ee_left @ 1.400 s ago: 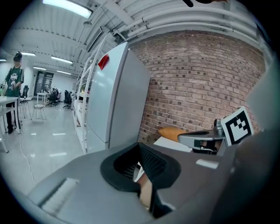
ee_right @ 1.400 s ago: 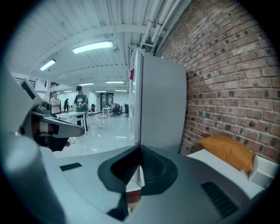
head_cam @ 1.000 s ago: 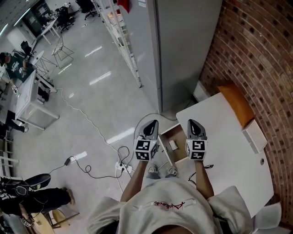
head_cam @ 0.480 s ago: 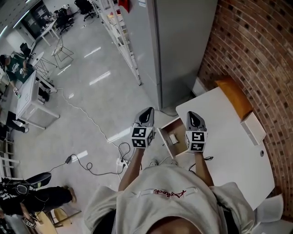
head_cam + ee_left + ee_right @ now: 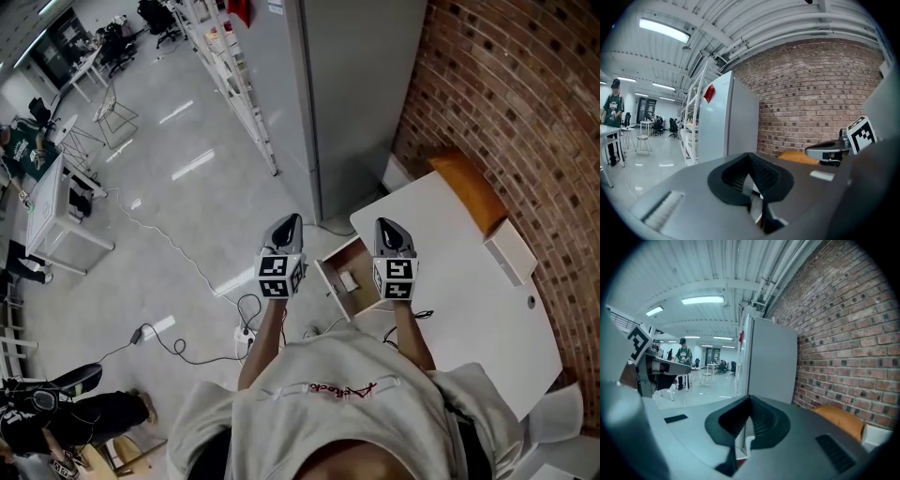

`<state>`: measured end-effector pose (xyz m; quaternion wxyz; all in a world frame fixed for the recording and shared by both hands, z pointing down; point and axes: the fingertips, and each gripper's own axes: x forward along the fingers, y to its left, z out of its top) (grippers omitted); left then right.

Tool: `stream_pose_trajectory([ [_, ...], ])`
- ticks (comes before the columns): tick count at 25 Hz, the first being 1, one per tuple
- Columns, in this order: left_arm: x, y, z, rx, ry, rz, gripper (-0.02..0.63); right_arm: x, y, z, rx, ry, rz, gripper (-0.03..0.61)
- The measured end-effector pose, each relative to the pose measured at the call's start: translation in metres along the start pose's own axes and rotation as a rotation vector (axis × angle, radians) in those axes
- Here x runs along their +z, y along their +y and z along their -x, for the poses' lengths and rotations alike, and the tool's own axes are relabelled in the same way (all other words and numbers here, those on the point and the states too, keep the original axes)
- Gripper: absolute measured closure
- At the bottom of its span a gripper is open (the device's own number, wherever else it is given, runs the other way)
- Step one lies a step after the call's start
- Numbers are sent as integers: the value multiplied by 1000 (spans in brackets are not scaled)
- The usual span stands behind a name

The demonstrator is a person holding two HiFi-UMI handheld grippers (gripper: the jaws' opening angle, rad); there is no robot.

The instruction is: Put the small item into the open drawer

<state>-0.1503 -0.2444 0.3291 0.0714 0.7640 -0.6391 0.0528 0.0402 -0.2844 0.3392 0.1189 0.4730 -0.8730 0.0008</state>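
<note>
In the head view a wooden drawer (image 5: 325, 282) stands pulled open at the left edge of the white table (image 5: 459, 291). A small white item (image 5: 349, 280) lies inside it. My left gripper (image 5: 286, 228) hangs over the floor, left of the drawer, shut and holding nothing. My right gripper (image 5: 390, 234) is above the table's corner, just right of the drawer, also shut and holding nothing. Both gripper views point level across the room, so neither shows the drawer. The left gripper (image 5: 751, 174) and the right gripper (image 5: 749, 420) each have their jaws pressed together.
A tall grey cabinet (image 5: 352, 84) stands behind the table, with a brick wall (image 5: 525, 112) to the right. An orange cushion (image 5: 469, 192) and a white box (image 5: 511, 251) sit along the table's far side. Cables (image 5: 246, 330) lie on the floor near my feet.
Both grippers have risen and pulled back from the drawer, the left one going further left. The small item stays in the drawer.
</note>
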Motion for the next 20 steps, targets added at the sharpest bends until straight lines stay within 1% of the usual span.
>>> stream_pose_trajectory([
  [8, 1, -2, -2, -2, -6, -9, 604, 0, -4, 2, -6, -1, -1, 568],
  [15, -1, -4, -3, 2, 2, 6, 604, -8, -2, 1, -4, 18, -6, 568],
  [20, -11, -3, 1, 2, 25, -4, 604, -14, 4, 4, 6, 28, -20, 568],
])
